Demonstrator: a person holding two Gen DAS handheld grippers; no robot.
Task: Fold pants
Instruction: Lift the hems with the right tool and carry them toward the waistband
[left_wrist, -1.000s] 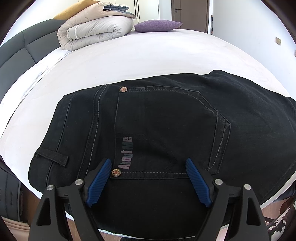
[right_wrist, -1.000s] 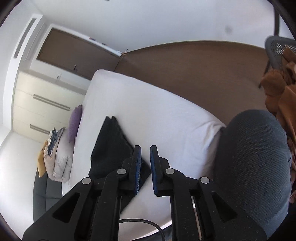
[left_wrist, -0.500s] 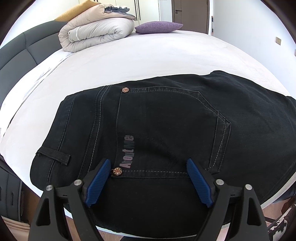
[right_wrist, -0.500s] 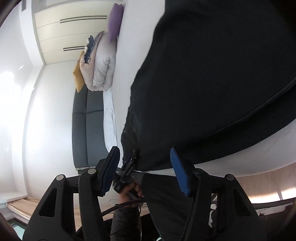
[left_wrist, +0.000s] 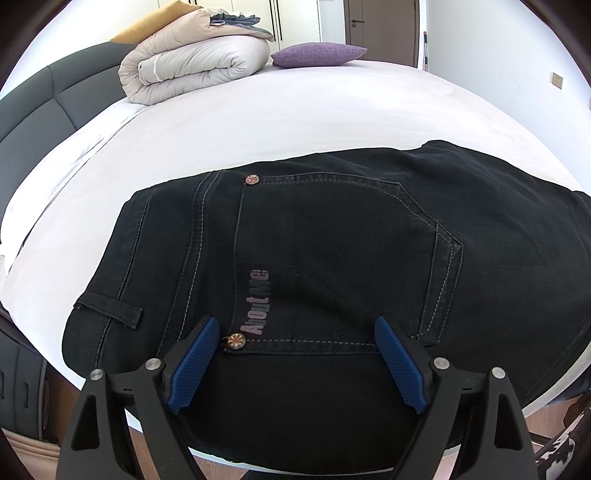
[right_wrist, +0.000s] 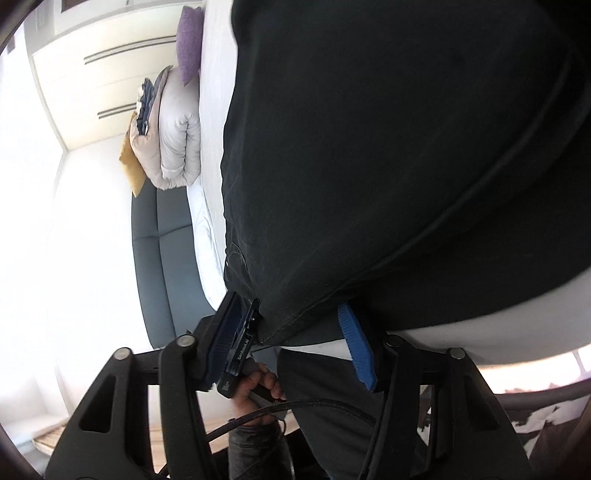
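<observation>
1. Pants (left_wrist: 332, 258), black denim, lie flat on the bed (left_wrist: 258, 118) near its edge, back pocket up.
2. Left gripper (left_wrist: 295, 354) hovers over the pocket's lower seam, jaws spread wide, gripping nothing.
3. Right gripper (right_wrist: 291, 332) sits at the pants' edge, jaws closing, fabric corner between them, pads not pressing.

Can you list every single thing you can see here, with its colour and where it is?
pants: 1, black, flat at the bed's near edge
bed: 1, white sheet
headboard: 1, dark grey, left
duvet: 1, beige, folded, far end
pillow: 1, purple, beside the duvet
door: 1, brown, far wall
left gripper: blue pads, open over the pants
right gripper: blue pads, closing around the pants' edge
hand: 1, holding the left gripper
</observation>
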